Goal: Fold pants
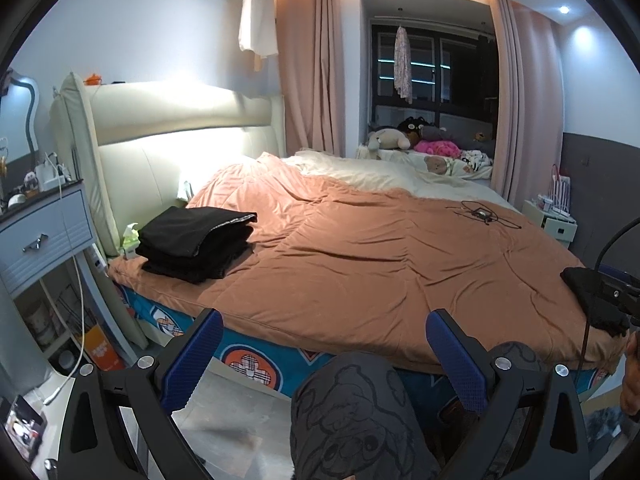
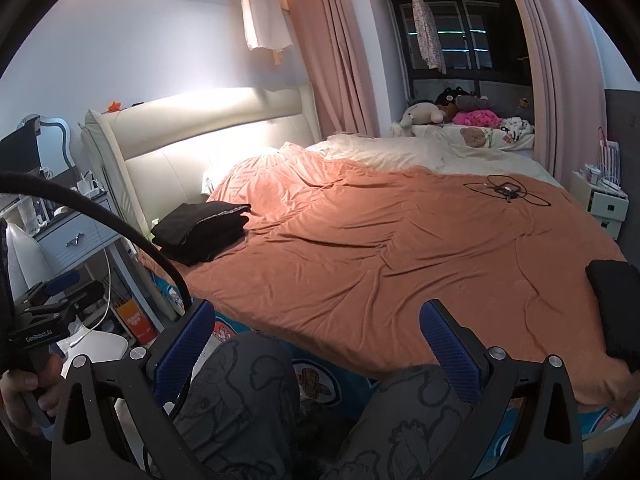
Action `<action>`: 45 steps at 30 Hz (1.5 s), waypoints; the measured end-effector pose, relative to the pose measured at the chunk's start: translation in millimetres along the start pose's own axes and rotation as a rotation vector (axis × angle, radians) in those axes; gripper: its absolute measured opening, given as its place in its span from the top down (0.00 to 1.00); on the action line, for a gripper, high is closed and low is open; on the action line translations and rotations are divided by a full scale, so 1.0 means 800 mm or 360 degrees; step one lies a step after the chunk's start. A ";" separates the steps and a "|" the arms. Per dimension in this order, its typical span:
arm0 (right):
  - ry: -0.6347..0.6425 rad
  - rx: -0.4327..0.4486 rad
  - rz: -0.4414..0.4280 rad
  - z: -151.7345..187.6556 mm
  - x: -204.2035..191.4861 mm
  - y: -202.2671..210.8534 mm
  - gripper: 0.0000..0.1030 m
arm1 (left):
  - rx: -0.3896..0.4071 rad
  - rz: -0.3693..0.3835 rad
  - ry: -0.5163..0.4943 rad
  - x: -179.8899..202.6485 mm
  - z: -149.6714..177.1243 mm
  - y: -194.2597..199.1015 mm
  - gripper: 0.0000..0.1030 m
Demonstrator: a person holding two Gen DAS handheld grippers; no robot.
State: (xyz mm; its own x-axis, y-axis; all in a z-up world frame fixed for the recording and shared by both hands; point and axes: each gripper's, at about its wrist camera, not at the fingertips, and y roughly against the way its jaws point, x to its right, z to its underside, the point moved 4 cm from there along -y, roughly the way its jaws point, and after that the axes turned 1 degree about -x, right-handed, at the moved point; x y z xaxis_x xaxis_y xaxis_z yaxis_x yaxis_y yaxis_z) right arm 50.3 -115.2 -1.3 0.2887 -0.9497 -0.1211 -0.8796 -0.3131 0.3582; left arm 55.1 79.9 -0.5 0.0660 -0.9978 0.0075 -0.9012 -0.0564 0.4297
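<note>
- Through the left wrist camera, my left gripper (image 1: 324,356) hung below the near edge of the bed, its blue-padded fingers (image 1: 192,356) spread wide with nothing between them but the person's knee (image 1: 352,408) in grey printed trousers.
- A stack of folded black pants (image 1: 196,242) sat on the orange quilt (image 1: 360,264) at the corner nearest the cream headboard (image 1: 172,120), just beside the blue nightstand (image 1: 44,232).
- Another dark garment (image 1: 592,300) lay at the quilt's right edge, partly hidden behind the other gripper's body; I could not tell whether it was folded.
- A tangle of black cable (image 1: 482,213) lay on the far side of the quilt, well apart from both garments.
- Through the right wrist camera, my right gripper (image 2: 316,350) was likewise fully open and empty, held over the person's lap in front of the bed.
- The folded black pants (image 2: 202,232) showed at the headboard corner, and the dark garment (image 2: 616,304) lay at the far right edge of the quilt (image 2: 380,256).
- At the left, a hand (image 2: 24,392) gripped the handle of the left gripper.
</note>
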 end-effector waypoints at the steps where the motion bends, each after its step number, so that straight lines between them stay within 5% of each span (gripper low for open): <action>1: -0.0001 0.0006 -0.0001 0.003 0.000 0.003 0.00 | 0.0000 0.0000 0.0000 0.000 0.001 0.000 0.01; 45: 0.0032 -0.0009 0.0031 0.019 -0.008 0.020 0.00 | 0.0027 0.0015 -0.0007 0.007 0.009 0.020 0.00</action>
State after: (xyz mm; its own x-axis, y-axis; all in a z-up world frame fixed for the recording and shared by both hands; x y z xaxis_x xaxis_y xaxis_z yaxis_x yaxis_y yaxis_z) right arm 28.4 -114.3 -8.6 0.2791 -0.9555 -0.0953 -0.8830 -0.2944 0.3656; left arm 38.0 73.1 -0.2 0.0558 -0.9984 0.0072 -0.9090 -0.0478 0.4141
